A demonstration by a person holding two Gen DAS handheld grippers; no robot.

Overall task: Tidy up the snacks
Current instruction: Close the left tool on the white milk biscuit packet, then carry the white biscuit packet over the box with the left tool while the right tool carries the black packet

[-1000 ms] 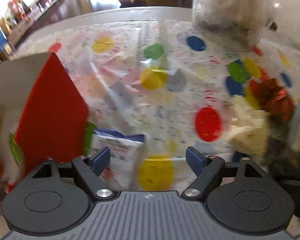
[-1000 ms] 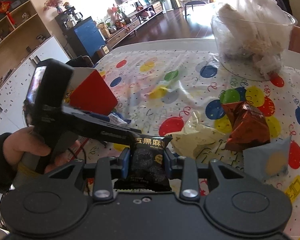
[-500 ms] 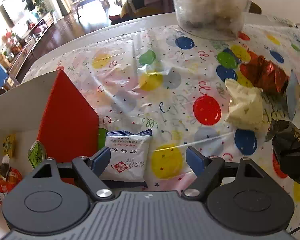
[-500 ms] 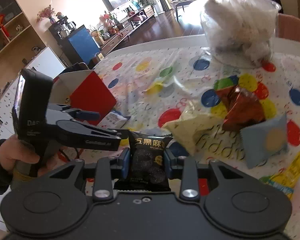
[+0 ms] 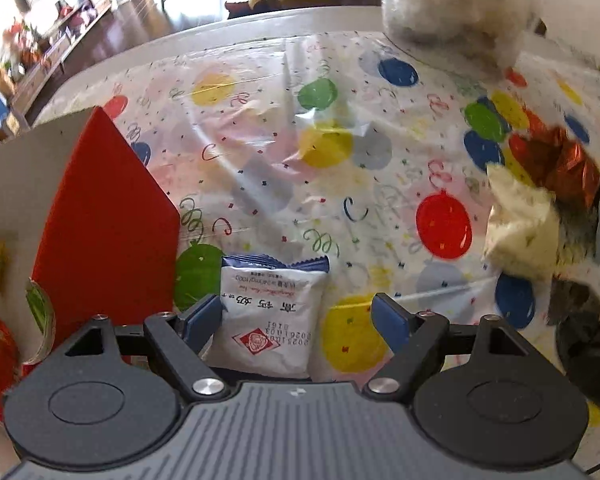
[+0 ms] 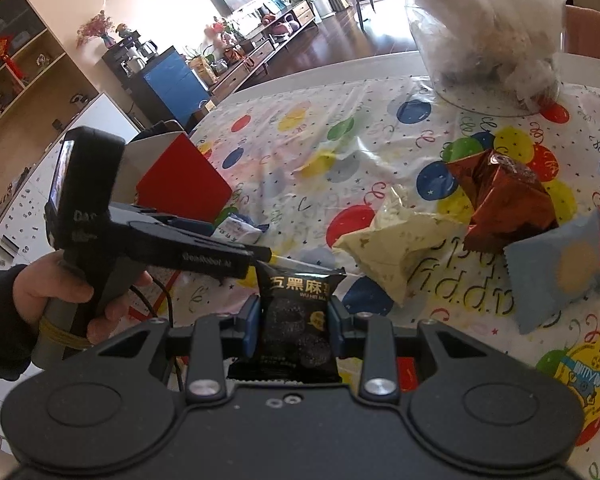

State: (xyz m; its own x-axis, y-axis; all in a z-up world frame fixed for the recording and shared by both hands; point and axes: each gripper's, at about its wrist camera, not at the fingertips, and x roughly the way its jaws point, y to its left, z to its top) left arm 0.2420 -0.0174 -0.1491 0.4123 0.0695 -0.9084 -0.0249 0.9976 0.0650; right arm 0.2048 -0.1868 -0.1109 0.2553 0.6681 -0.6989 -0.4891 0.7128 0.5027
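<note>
Red box flap [image 5: 104, 232] beside white packet [image 5: 270, 312]

Milk packet [image 5: 269, 312] on table [image 5: 260, 24] right of box [image 5: 104, 216], bowl [image 5: 452, 4] at far edge

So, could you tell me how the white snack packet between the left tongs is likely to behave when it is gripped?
The white snack packet looks puffed and sealed, so probably light and squashy. Its glossy film may slip on the plastic tablecloth as the open left tongs close.

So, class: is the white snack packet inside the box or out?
Out: the white snack packet lies on the tablecloth beside the red-sided box.
</note>
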